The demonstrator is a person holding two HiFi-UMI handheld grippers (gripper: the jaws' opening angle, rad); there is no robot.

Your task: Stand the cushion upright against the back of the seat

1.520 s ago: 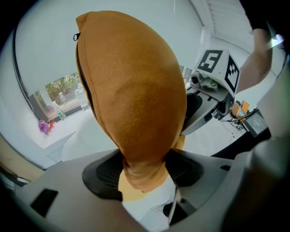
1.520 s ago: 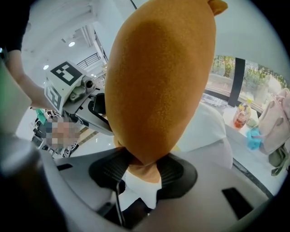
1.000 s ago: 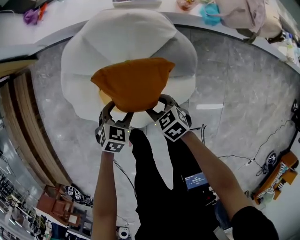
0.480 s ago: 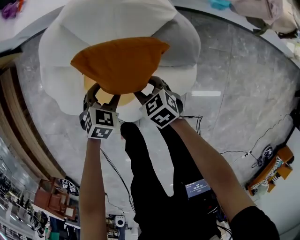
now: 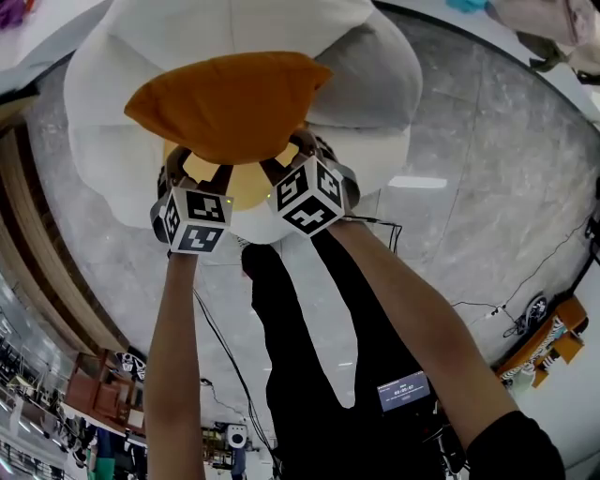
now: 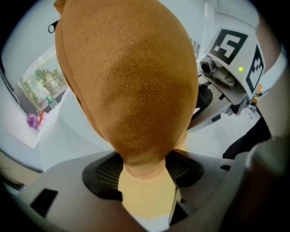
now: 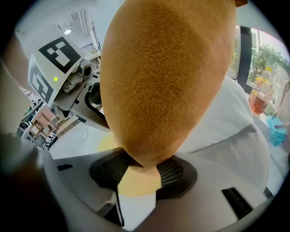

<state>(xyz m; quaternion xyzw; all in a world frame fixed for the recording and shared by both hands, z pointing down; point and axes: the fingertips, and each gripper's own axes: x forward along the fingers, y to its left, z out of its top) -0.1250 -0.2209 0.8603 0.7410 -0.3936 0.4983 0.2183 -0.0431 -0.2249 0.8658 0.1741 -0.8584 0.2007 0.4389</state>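
An orange cushion (image 5: pixel 225 103) hangs over a white petal-shaped seat (image 5: pixel 103 150) with a yellow centre (image 5: pixel 242 185). My left gripper (image 5: pixel 192 171) is shut on the cushion's near left edge and my right gripper (image 5: pixel 292 159) on its near right edge. In the left gripper view the cushion (image 6: pixel 131 81) bulges up out of the jaws (image 6: pixel 145 165), its fabric pinched between the dark pads. The right gripper view shows the same pinch (image 7: pixel 141 168), with the cushion (image 7: pixel 163 77) filling the picture. The cushion's far side is hidden.
The seat's white back petals (image 5: pixel 234 23) rise behind the cushion. Grey marble floor (image 5: pixel 469 187) surrounds it, with cables (image 5: pixel 487 309) at the right. The person's black-clad legs (image 5: pixel 319 375) stand just before the seat. Wooden furniture (image 5: pixel 37 244) runs along the left.
Both grippers have come down with the cushion toward the seat. The seat's yellow centre now shows just under the cushion's near edge.
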